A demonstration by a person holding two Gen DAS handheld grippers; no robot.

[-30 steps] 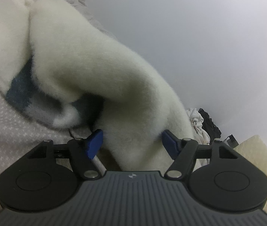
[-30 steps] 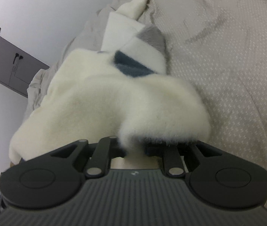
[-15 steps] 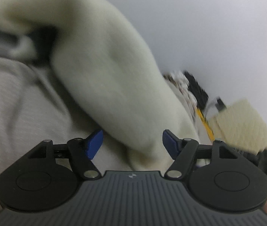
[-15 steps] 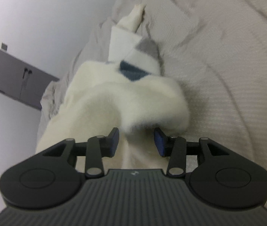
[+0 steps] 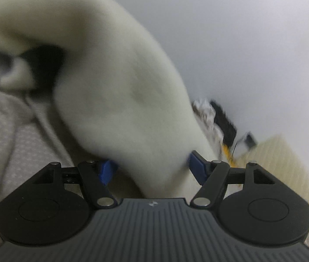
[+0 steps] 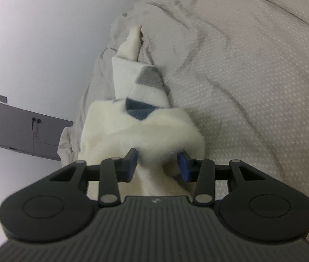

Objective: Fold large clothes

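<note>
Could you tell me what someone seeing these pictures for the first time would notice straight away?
A fluffy cream garment with a blue and grey patch dominates both views, heaped on a pale dotted bedspread. In the right wrist view the right gripper has just been opening, with a tuft of fleece between its parted blue pads. In the left wrist view the left gripper stands wide open around a blurred fold.

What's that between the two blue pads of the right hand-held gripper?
A bunched fold of the fluffy cream garment, in the right wrist view. The right hand-held gripper has just been opening and no longer pinches it.
</note>
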